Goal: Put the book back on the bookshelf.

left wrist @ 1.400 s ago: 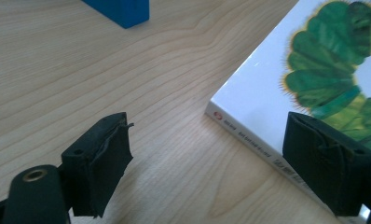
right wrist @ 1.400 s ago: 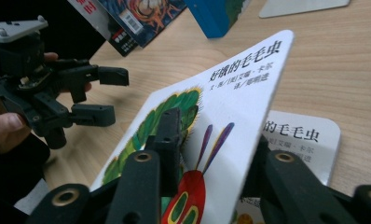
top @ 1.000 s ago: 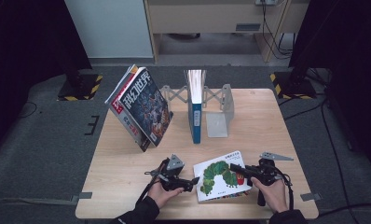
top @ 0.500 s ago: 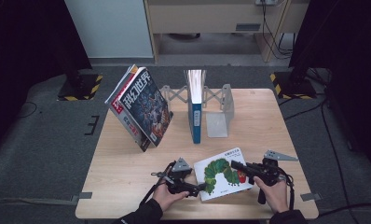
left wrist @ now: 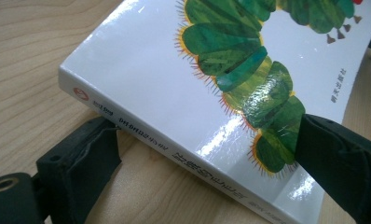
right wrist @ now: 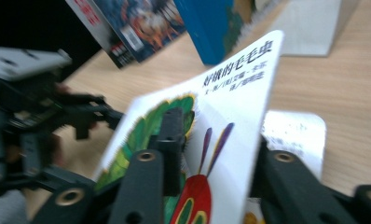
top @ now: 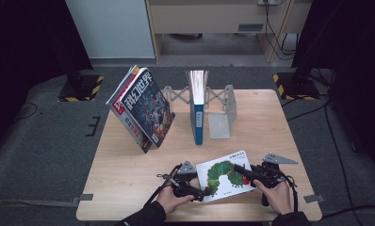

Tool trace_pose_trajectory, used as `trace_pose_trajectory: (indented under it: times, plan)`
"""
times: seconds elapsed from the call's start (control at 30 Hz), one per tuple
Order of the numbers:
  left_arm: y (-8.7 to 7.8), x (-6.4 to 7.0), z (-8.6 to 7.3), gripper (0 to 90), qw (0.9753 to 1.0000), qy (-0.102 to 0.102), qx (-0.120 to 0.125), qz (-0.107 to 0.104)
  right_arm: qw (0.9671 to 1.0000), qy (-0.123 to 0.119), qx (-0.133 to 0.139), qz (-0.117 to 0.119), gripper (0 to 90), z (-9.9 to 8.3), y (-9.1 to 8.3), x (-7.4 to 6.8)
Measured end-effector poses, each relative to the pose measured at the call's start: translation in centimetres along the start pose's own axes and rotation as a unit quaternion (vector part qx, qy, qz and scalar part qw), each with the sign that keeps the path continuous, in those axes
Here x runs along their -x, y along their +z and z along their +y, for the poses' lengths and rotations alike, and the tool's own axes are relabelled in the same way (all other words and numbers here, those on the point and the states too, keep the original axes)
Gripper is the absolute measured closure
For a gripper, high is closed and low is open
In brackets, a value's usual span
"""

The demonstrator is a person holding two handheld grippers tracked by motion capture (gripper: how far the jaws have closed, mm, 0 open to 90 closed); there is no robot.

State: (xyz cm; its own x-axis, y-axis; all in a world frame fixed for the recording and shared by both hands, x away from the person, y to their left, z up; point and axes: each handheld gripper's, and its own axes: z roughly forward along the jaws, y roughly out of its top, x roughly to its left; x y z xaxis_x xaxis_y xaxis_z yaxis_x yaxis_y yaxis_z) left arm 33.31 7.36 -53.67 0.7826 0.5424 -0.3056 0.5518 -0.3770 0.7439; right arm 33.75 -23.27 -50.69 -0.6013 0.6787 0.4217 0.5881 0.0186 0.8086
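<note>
The caterpillar picture book (top: 225, 175) sits at the near edge of the desk (top: 129, 169), between the two hands. Its white cover faces up, and its long axis runs roughly left to right across the desk, slanting a little away from the person toward the right. The green caterpillar stretches along that axis, with its red head at the right end. In the left tool view the spine (left wrist: 174, 154) faces the camera and the book's near corner is lifted off the wood.

The left tool (top: 205, 192) grips the book at its lower left corner: one black jaw is under the spine edge, the other presses on the cover over the caterpillar's tail. The right tool (top: 237, 169) clamps the book's right end, one jaw on top of the cover beside the red head and the other beneath; in its own view the cover tilts upward.

Farther back, a blue book (top: 198, 108) stands upright in a metal bookend rack (top: 221, 108). To the left of it, a stack of magazines (top: 143, 108) leans at a slant.
</note>
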Motion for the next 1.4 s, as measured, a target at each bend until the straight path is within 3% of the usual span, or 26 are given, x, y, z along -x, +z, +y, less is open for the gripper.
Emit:
trace_pose_trajectory:
  times: [0.13,0.37,0.53,0.93,0.97,1.0,1.1,1.17,1.27,1.4]
  plan:
    - [0.0,0.0,0.0,6.5,1.0000,0.002,-0.001,0.001,0.9992,-0.013,-0.029,-0.026,55.7,-0.6,0.8,0.1]
    - [0.0,-0.1,0.0,6.3,1.0000,0.003,-0.001,-0.001,0.9981,-0.018,-0.049,-0.032,50.3,-1.1,1.5,0.2]
    - [0.0,-0.1,0.0,6.1,0.9999,0.009,-0.004,-0.002,0.9987,-0.013,-0.045,-0.022,50.4,-1.1,1.5,0.1]
    - [-0.1,-0.2,0.0,7.2,1.0000,0.003,-0.001,-0.002,0.9992,-0.007,-0.036,0.012,50.4,-1.0,2.3,-0.8]
    - [-0.1,-0.3,0.0,7.4,1.0000,-0.001,0.001,-0.004,0.9992,-0.007,-0.039,0.006,44.7,-0.9,2.2,-0.7]
    - [-0.1,-0.3,0.0,7.9,1.0000,-0.001,0.001,-0.004,0.9992,-0.007,-0.039,0.006,44.7,-0.9,2.2,-0.7]
    - [-0.2,-0.4,0.0,10.5,1.0000,0.000,0.003,-0.004,0.9981,-0.033,-0.045,-0.025,39.9,-0.5,1.9,-0.6]
    - [-0.2,-0.4,0.0,12.2,1.0000,-0.001,0.003,-0.002,0.9980,-0.033,-0.039,-0.038,35.6,-0.4,1.5,-0.4]
    - [-0.3,-0.4,0.0,15.2,1.0000,0.002,0.002,0.003,0.9959,-0.035,-0.037,-0.074,36.6,-0.6,0.9,0.3]
    - [-0.3,-0.5,0.0,16.6,1.0000,0.002,0.003,0.006,0.9951,-0.033,-0.041,-0.084,35.1,-0.8,0.6,0.5]
